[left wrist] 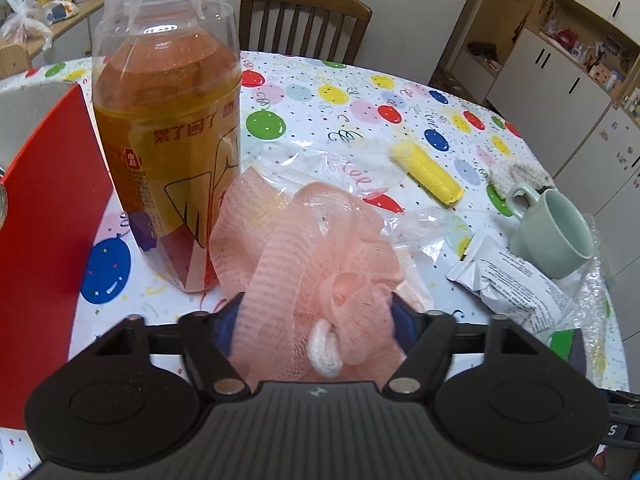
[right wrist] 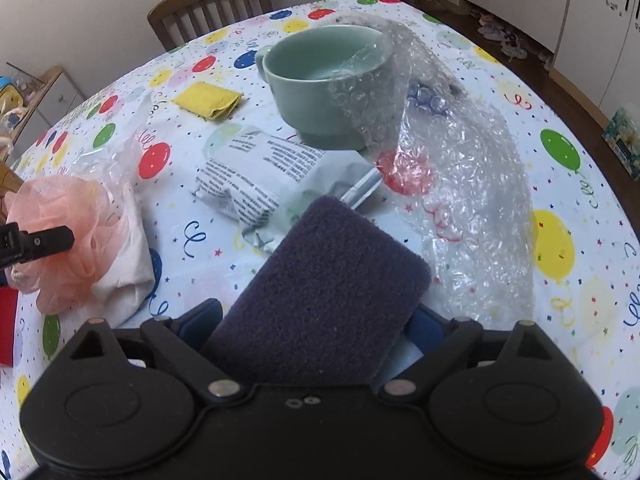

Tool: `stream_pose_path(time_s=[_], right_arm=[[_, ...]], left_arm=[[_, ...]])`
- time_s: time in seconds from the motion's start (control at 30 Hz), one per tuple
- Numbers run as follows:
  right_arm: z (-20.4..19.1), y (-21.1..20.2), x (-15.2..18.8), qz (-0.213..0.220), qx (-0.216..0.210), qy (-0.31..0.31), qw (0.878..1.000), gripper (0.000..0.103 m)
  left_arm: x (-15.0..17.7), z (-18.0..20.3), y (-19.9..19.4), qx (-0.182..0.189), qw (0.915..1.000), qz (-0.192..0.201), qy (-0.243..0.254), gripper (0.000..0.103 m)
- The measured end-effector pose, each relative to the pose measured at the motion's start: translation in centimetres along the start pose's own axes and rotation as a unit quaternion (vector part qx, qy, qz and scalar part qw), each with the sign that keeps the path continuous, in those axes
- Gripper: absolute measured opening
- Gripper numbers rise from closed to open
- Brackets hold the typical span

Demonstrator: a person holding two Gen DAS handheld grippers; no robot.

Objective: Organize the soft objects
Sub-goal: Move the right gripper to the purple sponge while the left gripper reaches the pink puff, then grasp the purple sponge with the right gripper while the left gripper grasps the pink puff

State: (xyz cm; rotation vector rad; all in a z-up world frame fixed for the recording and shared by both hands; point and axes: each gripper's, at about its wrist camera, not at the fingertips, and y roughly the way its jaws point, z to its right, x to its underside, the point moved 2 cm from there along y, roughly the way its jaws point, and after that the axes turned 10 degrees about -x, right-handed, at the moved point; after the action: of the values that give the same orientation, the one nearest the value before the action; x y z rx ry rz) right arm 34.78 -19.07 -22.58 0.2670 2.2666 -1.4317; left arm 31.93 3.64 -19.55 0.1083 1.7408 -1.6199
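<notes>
My left gripper (left wrist: 316, 320) is shut on a pink mesh bath pouf (left wrist: 304, 248) with a white cord loop, held just above the balloon-print tablecloth (left wrist: 320, 100). The pouf also shows at the left of the right wrist view (right wrist: 60, 236), with a left finger (right wrist: 44, 240) against it. My right gripper (right wrist: 316, 320) is shut on a dark purple sponge (right wrist: 324, 300), whose green edge shows in the left wrist view (left wrist: 568, 340). A yellow folded cloth (left wrist: 432, 172) (right wrist: 208, 100) lies further back. A fuzzy cream cloth (left wrist: 516, 174) sits behind the cup.
A tall bottle of orange drink (left wrist: 168, 140) stands close on the left, beside a red box (left wrist: 48, 220). A green cup (right wrist: 324, 84) (left wrist: 556, 232), bubble wrap (right wrist: 472, 200), a printed grey packet (right wrist: 264, 184) (left wrist: 516, 280) and clear plastic (left wrist: 340, 168) lie around. A wooden chair (left wrist: 304, 20) stands behind.
</notes>
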Motion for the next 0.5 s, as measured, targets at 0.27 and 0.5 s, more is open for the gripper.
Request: stream_pose_path(time_s=[0.27,0.5], right_arm=[[-1.0,-2.0,0.5,0.016,-0.009,-0.044,0.999,0.095],[-3.0,-5.3,1.1,0.034,-0.018,-0.101,0.994,0.095]], left_arm=[[0.3,-0.3,-1.0,0.013,0.9999,0.009,0.006,0.037],[0.9,-0.9,-2.8,0.022,0.9993,0.028,0.010,0.033]])
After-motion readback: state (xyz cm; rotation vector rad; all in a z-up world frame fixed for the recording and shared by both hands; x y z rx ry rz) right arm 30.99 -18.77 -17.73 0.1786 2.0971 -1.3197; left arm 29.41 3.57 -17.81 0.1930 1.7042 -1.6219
